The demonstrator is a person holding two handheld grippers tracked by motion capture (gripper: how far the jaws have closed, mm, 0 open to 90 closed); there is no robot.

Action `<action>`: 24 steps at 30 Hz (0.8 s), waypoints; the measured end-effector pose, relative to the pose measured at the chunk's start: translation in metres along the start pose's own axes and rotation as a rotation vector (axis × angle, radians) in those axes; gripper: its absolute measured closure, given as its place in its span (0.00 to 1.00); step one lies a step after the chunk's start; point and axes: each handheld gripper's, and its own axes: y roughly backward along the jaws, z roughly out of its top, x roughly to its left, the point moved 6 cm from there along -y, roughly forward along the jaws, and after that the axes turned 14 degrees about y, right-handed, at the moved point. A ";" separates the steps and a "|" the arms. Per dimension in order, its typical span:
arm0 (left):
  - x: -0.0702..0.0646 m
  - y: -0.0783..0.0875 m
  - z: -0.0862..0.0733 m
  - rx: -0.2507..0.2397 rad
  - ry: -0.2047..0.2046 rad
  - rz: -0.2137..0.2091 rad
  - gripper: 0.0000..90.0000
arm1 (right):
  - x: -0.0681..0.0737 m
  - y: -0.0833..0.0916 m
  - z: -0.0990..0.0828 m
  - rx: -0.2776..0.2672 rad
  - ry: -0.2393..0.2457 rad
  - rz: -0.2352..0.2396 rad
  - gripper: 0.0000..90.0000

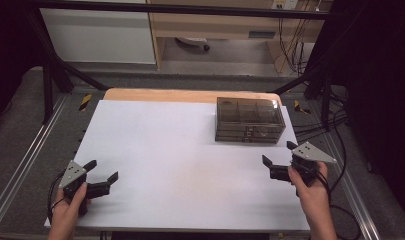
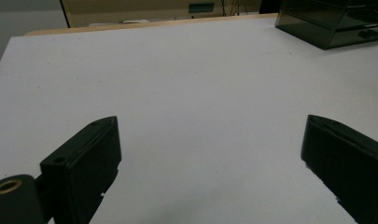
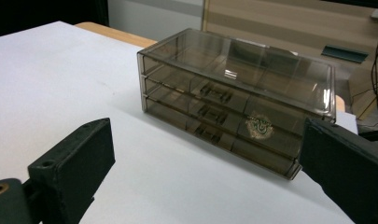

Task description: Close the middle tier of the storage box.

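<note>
Left gripper (image 1: 104, 170): you hold it spread wide, nothing gripped.
Right gripper (image 1: 278, 153): spread wide, nothing gripped.
Drawer box (image 1: 248, 120): on table (image 1: 165, 150), drawers closed.

One smoky plastic drawer box (image 1: 248, 120) sits on one white table (image 1: 165, 150). It has three drawers. Two grippers are held over the table, left (image 1: 101, 172) and right (image 1: 278, 153).

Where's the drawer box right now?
The drawer box sits at the table's far right in the high view, just beyond the right gripper; the right gripper view shows it ahead, drawers shut.
</note>
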 end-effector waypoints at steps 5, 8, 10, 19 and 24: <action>0.000 0.001 0.000 -0.001 -0.001 0.000 0.06 | 0.001 -0.003 -0.010 0.012 -0.019 0.020 0.05; 0.000 0.001 0.000 0.002 -0.001 0.001 0.06 | 0.001 -0.004 -0.014 0.011 -0.022 0.021 0.05; 0.000 0.000 0.000 0.002 -0.001 0.000 0.06 | 0.001 -0.005 -0.018 0.014 -0.021 0.029 0.05; 0.000 0.000 0.000 0.005 -0.002 -0.001 0.06 | -0.002 -0.013 -0.038 0.012 -0.034 0.041 0.04; -0.002 0.000 -0.001 0.010 -0.002 -0.009 0.06 | 0.002 -0.021 -0.049 0.009 -0.057 0.072 0.04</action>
